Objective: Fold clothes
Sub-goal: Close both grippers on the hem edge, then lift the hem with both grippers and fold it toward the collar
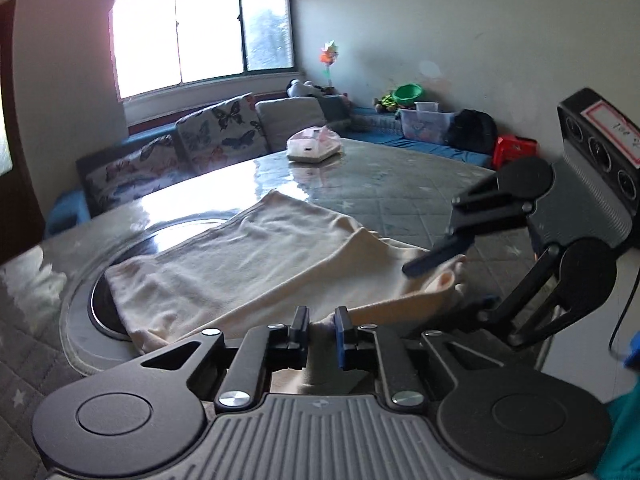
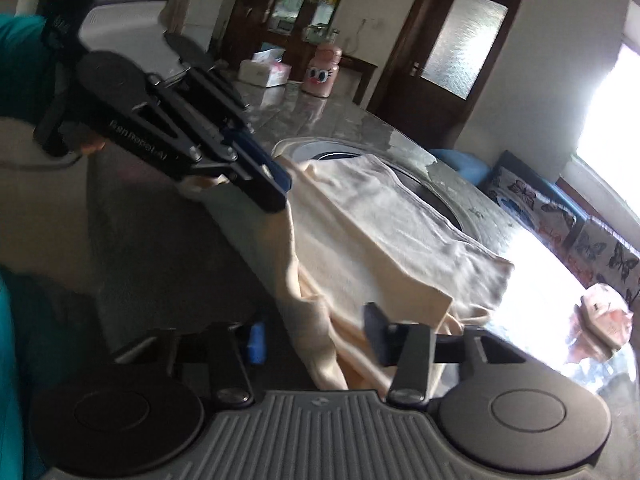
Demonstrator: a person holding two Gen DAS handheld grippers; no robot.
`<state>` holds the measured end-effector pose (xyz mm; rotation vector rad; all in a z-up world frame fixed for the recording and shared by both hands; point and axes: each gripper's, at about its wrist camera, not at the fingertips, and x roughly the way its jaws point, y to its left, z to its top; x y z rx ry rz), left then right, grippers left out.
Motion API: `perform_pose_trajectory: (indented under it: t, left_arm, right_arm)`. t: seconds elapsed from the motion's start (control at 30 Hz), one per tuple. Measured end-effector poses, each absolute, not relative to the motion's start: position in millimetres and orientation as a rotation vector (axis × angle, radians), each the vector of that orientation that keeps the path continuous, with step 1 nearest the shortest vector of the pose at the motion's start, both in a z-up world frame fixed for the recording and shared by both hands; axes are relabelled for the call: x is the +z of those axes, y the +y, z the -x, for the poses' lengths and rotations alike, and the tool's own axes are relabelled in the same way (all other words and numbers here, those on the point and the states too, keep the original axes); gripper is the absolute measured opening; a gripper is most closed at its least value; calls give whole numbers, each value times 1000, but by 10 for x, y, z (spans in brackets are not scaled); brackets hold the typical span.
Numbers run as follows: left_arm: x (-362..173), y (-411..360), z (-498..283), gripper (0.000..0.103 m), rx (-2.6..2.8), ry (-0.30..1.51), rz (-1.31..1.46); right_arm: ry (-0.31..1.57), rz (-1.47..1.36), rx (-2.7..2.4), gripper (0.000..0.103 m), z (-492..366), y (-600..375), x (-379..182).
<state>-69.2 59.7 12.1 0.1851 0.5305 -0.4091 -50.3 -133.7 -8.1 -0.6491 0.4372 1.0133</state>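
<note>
While the left gripper [image 1: 322, 322] pinches the near edge of the one cream garment [image 1: 256, 256], the cloth spreads ahead of it over the table [image 1: 380, 184]; the right gripper [image 2: 316, 336] stands spread, cloth between its fingers.

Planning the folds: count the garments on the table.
1: the cream garment, spread across the table, near edge pinched by the left gripper. More could hide underneath.

A glossy quilted table [image 1: 360, 184] bears a pink-wrapped box [image 1: 314, 145] at its far side. Beyond it, butterfly-print cushions [image 1: 218, 130] line a blue sofa under the window [image 1: 204, 32]. A pink cartoon-eyed jar [image 2: 322, 72] stands near a tissue box [image 2: 264, 72].
</note>
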Motion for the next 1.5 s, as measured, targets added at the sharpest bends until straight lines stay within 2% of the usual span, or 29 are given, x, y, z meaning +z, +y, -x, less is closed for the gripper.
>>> perform_pose_trajectory:
  t: [0.03, 0.07, 0.1, 0.13, 0.23, 0.3, 0.5, 0.57, 0.63, 0.73, 0.9, 1.33, 1.5]
  left_arm:
    - [123, 612, 708, 18, -403, 531, -185]
    - [125, 629, 731, 19, -399, 530, -184]
    - [127, 643, 770, 24, -399, 528, -189]
    - [124, 651, 816, 37, -398, 524, -199]
    - [91, 660, 944, 51, -396, 523, -237]
    - [48, 655, 1023, 54, -396, 529, -269]
    - [-126, 604, 1108, 54, -350, 534, -396]
    - [-157, 590, 1113, 45, -341, 527, -437]
    - [-160, 612, 1104, 25, -343, 532, -439]
    - [-109, 684, 1088, 10, -358, 545, -385]
    - [12, 713, 1203, 6, -365, 543, -363]
    - [398, 740, 1815, 5, -414, 554, -299]
    - [528, 737, 1581, 5, -397, 511, -297]
  right_arm:
    - [454, 628, 1014, 24, 451, -1319, -71]
    - [474, 608, 1016, 22, 402, -1306, -57]
    - [496, 589, 1018, 21, 356, -1299, -40]
    - [514, 566, 1021, 17, 315, -1296, -19]
    - [554, 514, 1027, 15, 237, -1305, 37]
    - [570, 489, 1025, 13, 197, -1307, 61]
    - [579, 453, 1009, 10, 153, -1299, 103]
    - [569, 449, 999, 9, 188, -1307, 106]
    - [557, 443, 993, 8, 227, -1319, 115]
    - [540, 428, 994, 7, 285, -1333, 138]
    - [507, 414, 1020, 7, 426, -1400, 254]
    - [561, 433, 1145, 7, 962, -1704, 738]
    - [591, 366, 1102, 7, 739, -1686, 858]
